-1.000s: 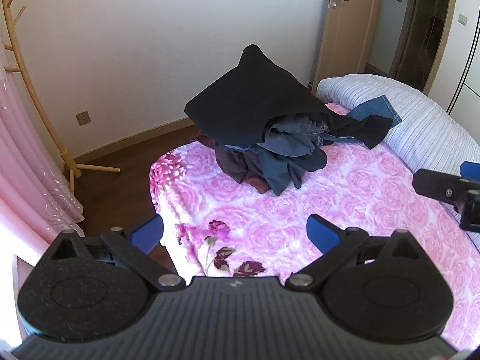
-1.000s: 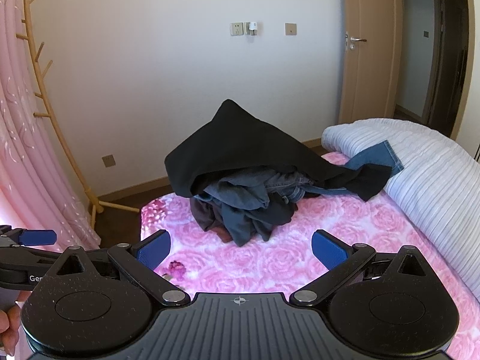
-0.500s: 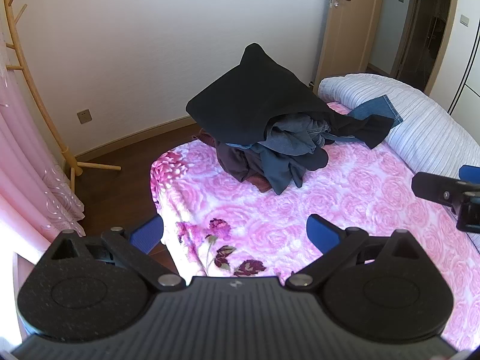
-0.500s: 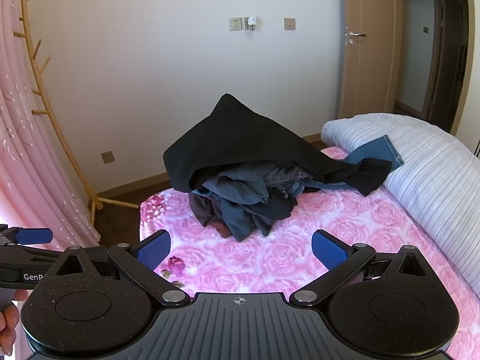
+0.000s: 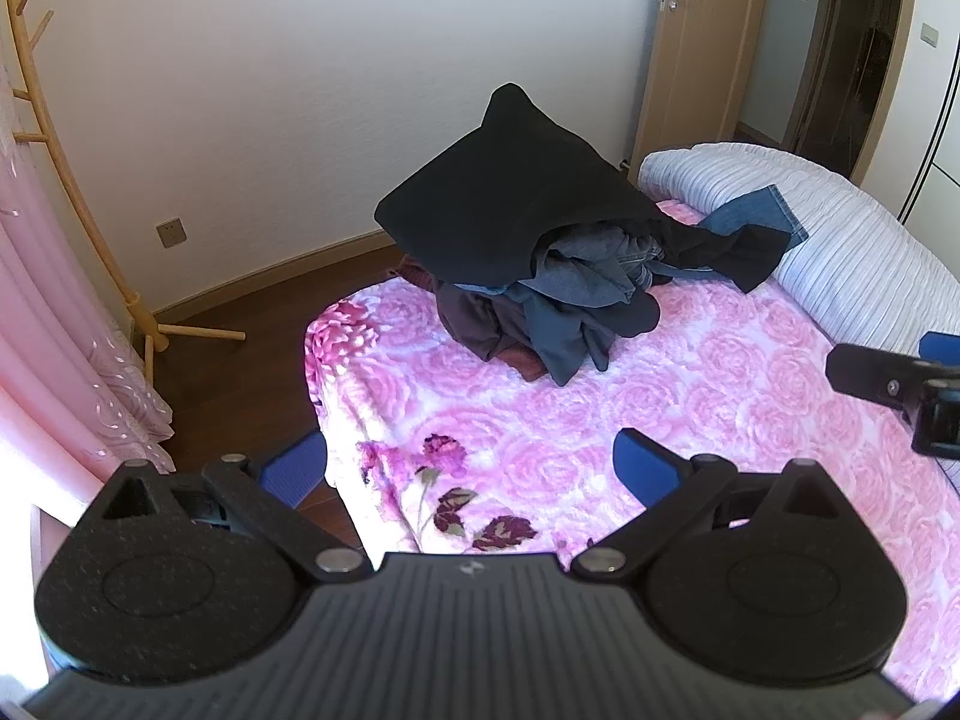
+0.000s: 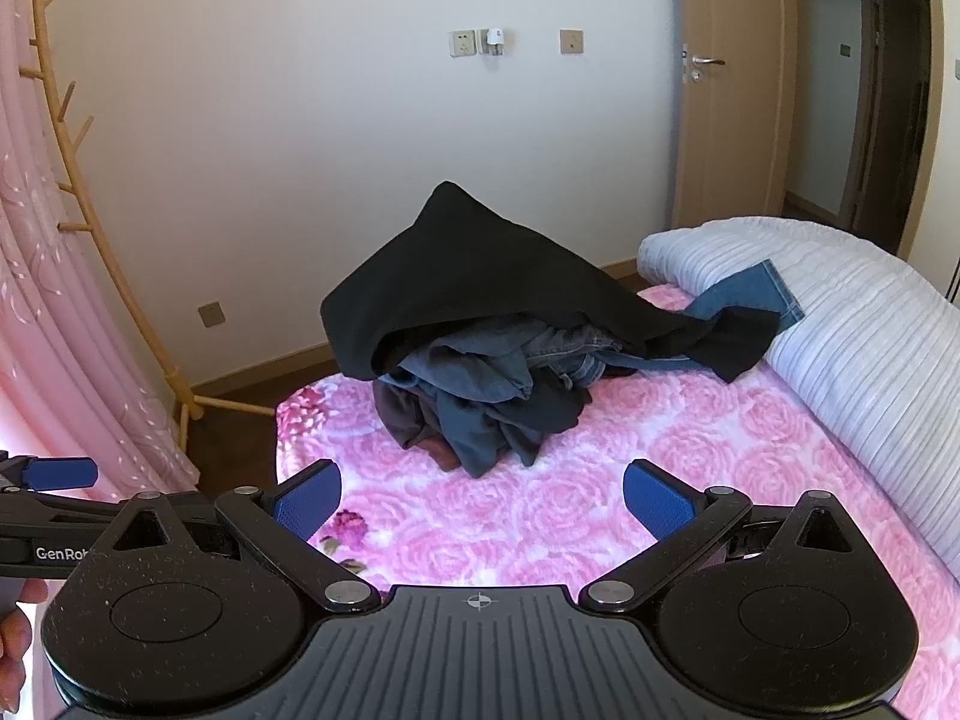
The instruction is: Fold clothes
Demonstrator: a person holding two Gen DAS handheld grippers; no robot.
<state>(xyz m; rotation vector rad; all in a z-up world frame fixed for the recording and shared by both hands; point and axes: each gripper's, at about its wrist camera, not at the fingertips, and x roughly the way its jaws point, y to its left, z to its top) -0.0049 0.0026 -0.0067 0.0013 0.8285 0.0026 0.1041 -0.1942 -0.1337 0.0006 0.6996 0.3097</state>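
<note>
Both claws are spread and hold nothing: the left gripper (image 5: 471, 468) hangs over the bed's near corner, the right gripper (image 6: 483, 498) over the bedspread (image 6: 600, 516). Ahead, apart from both, the clothes pile (image 6: 498, 354) sits mid-bed. It looks soft, limp and tangled; the black top (image 6: 456, 276) draped over it is probably the easiest hold, at a loose hem. Open bedspread lies in front; the bed edge (image 5: 327, 396) drops off left, and a quilt (image 6: 870, 330) bounds the right.

Legible text: one item. White lettering "GenRo", cut off by the right gripper's own body, stood on the black side of the left gripper (image 6: 42, 516) at the lower left of the right wrist view. No other writing, number or sign could be read in either view.
</note>
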